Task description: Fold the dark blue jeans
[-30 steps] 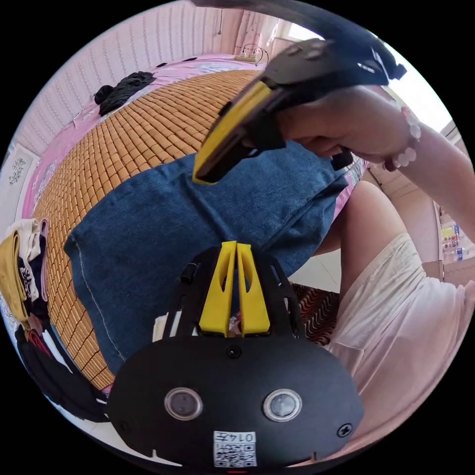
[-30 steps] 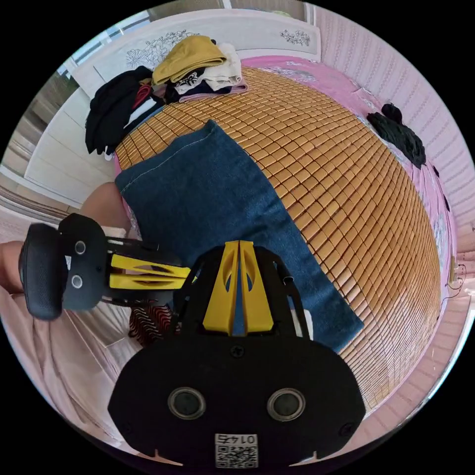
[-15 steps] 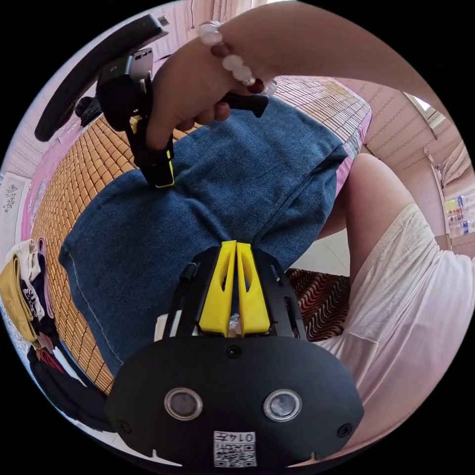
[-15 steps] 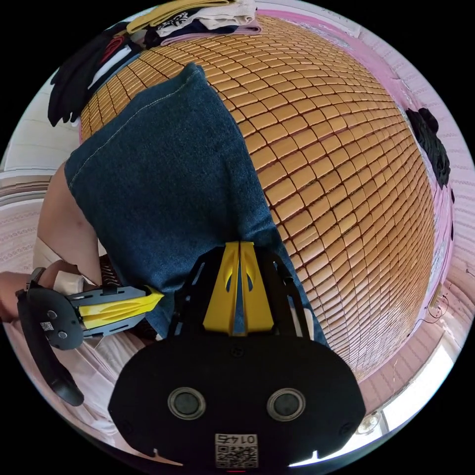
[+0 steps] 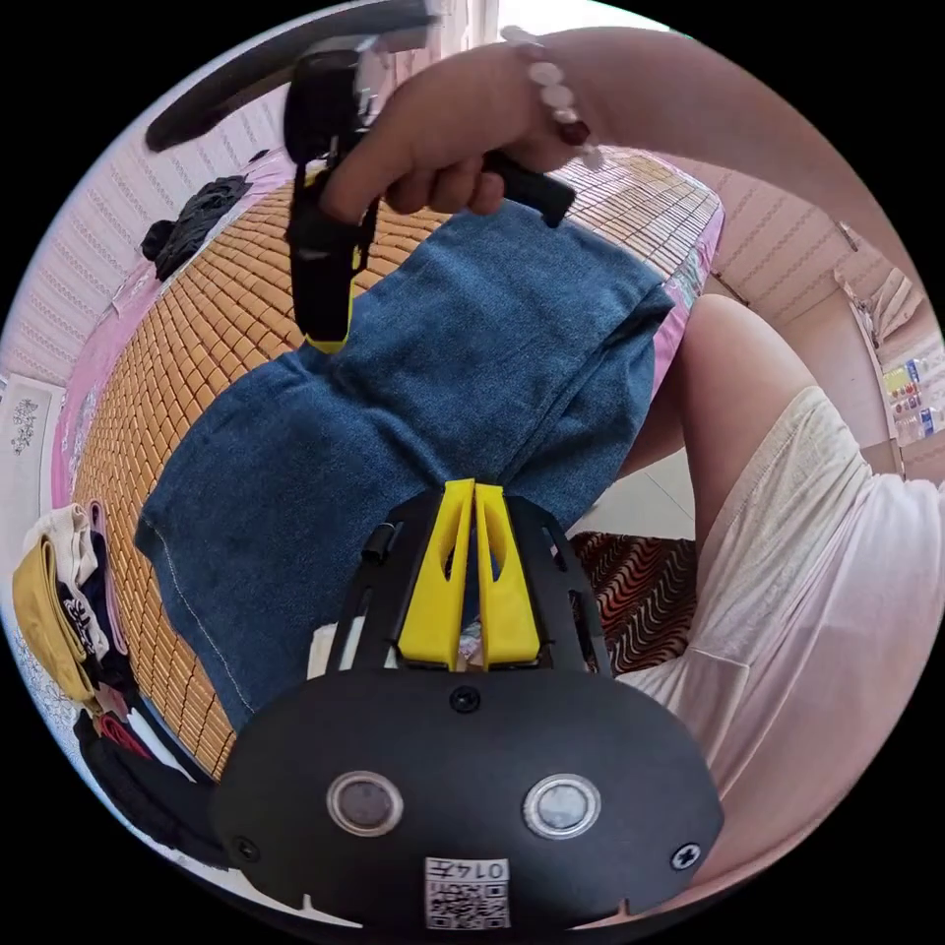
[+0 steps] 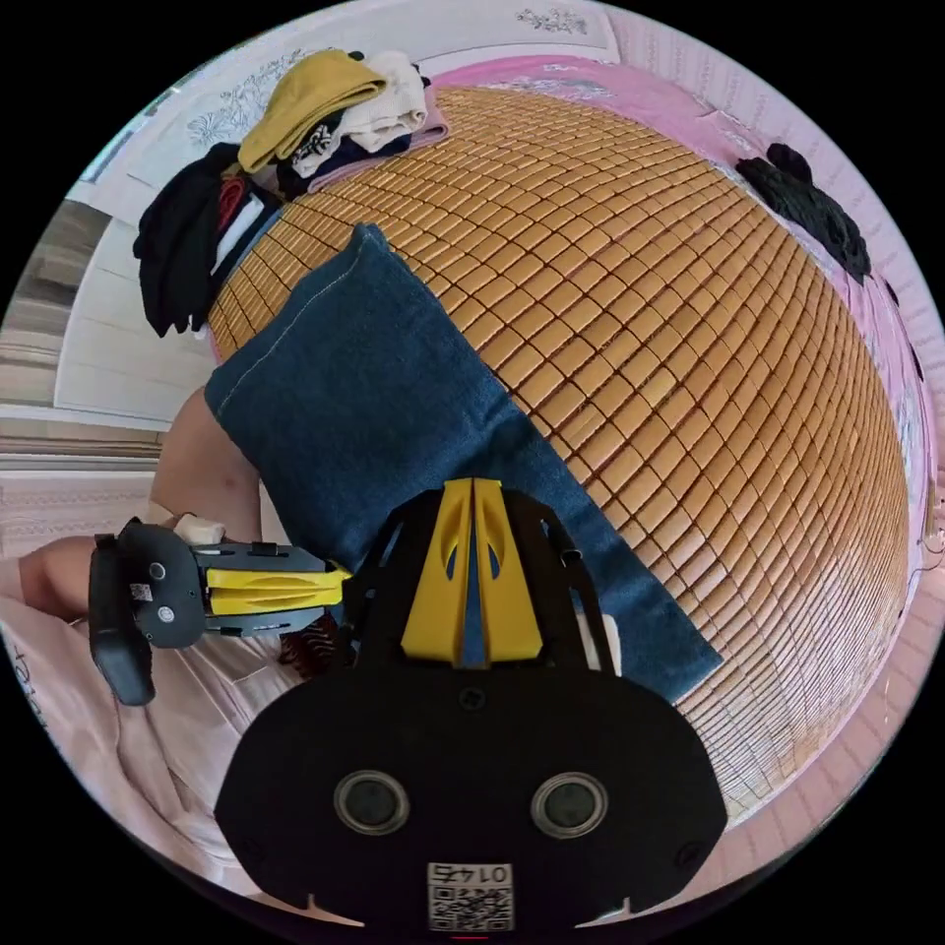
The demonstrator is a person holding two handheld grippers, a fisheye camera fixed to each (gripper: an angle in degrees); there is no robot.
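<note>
The dark blue jeans (image 5: 443,364) lie as a long folded strip on the woven bamboo mat (image 5: 217,315), their near edge hanging over the bed's side. My left gripper (image 5: 472,487) is shut, its tips against the jeans' near edge; in the right gripper view the left gripper (image 6: 340,583) points at that edge from the side. A hand holds my right gripper (image 5: 327,340), shut, its tips touching the jeans' far edge. A crease runs across the cloth between the two grippers. The right gripper (image 6: 473,484) hangs over the jeans (image 6: 364,394). Whether cloth is pinched in either gripper is unclear.
A pile of folded clothes (image 6: 325,108) and black garments (image 6: 182,246) sit at one end of the bamboo mat (image 6: 689,345). Another black garment (image 6: 807,207) lies on the pink sheet. The person stands against the bed's side, above a patterned rug (image 5: 630,600).
The right gripper came down from the air onto the jeans' far edge, then rose slightly. The left gripper has stayed at the near edge.
</note>
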